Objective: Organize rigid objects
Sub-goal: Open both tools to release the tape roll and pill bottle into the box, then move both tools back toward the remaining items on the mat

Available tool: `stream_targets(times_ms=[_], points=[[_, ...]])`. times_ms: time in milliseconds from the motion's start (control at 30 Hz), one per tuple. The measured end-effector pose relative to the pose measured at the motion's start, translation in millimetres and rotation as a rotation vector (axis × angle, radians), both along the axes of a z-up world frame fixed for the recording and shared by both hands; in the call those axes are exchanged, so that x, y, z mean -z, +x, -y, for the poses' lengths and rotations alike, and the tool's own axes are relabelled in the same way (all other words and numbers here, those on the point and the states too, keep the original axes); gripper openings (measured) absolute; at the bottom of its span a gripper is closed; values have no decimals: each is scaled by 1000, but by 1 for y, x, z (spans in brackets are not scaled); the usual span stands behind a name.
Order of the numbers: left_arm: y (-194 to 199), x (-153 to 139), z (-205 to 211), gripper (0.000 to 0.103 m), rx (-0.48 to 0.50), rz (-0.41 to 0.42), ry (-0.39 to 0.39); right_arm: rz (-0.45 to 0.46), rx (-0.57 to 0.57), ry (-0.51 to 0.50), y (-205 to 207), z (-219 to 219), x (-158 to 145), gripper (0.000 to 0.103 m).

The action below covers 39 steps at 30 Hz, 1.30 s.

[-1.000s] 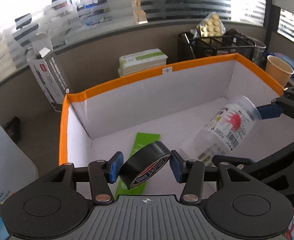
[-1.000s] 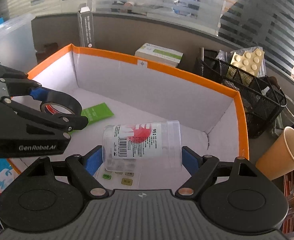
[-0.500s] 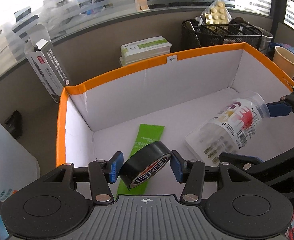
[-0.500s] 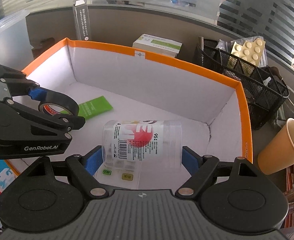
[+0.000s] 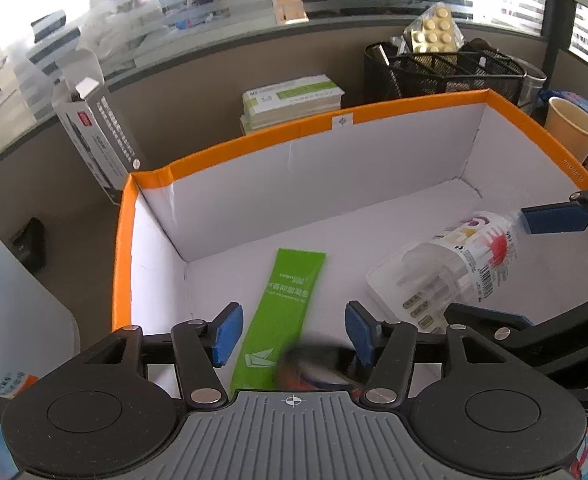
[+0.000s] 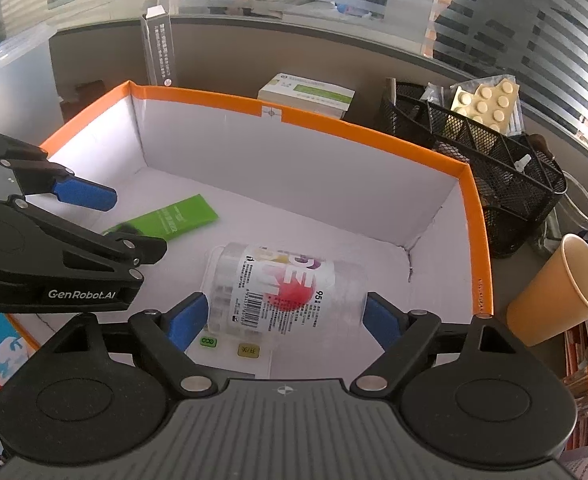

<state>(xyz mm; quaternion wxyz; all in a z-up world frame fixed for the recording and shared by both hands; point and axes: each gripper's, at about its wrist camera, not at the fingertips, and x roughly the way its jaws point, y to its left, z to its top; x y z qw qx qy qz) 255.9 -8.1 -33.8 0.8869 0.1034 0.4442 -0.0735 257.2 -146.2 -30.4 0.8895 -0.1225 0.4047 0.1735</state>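
Note:
An orange-rimmed white box (image 5: 254, 144) (image 6: 374, 128) holds a green packet (image 5: 290, 300) (image 6: 174, 216). My left gripper (image 5: 293, 332) (image 6: 130, 222) hangs over the box's near left corner. Its jaws are opening, with nothing between the blue pads. The black tape roll (image 5: 314, 364) is a dark blur just below them, over the packet's near end. My right gripper (image 6: 284, 316) (image 5: 510, 268) is shut end to end on a clear labelled bottle (image 6: 282, 284) (image 5: 462, 260). The bottle lies sideways low over the box floor.
A flat clear case (image 5: 406, 296) with small labels lies under the bottle. Behind the box stand stacked medicine boxes (image 5: 294, 100), a tall open carton (image 5: 94, 136) and a black mesh organizer (image 6: 486, 168). A paper cup (image 6: 562, 288) stands to the right.
The left pads have spread and let go of the tape roll, which has dropped out from between them. The bottle has sunk lower in the box and rolled a little between the right pads.

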Motion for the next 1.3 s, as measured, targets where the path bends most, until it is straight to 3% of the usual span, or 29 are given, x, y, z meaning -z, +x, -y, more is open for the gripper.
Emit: stream_targets(times_ms=[33,67,100,167,500,733,833,1067,1200,1300], points=[[-2,-3,0,61,3,8,-4,16,3,-13,-2,0,-2,85],[-4,-7,1,72,4,18,-8,36,6,-28,-5,0,-5,87],[-6,-12,1,93,-9,36,-1,51,4,-39,-7,1,-7,88],[-13,-24,0,102,-20,94,3,68,5,-40,-12,2,-14,88],[-64,-68,-16,102,-18,239,19,190,2,11,-57,8,-50,88],[-135,-76,-41,103,9,371,4,342,-31,73,-129,20,-62,88],[-157,-61,-47,103,40,346,-14,351,-57,126,-158,29,-52,84],[-192,-19,-52,103,80,267,-48,246,-15,140,-184,34,1,65],[-216,-7,-50,103,138,272,-65,198,20,194,-191,40,25,54],[-230,3,-43,103,212,272,-66,210,51,205,-201,41,34,53]])
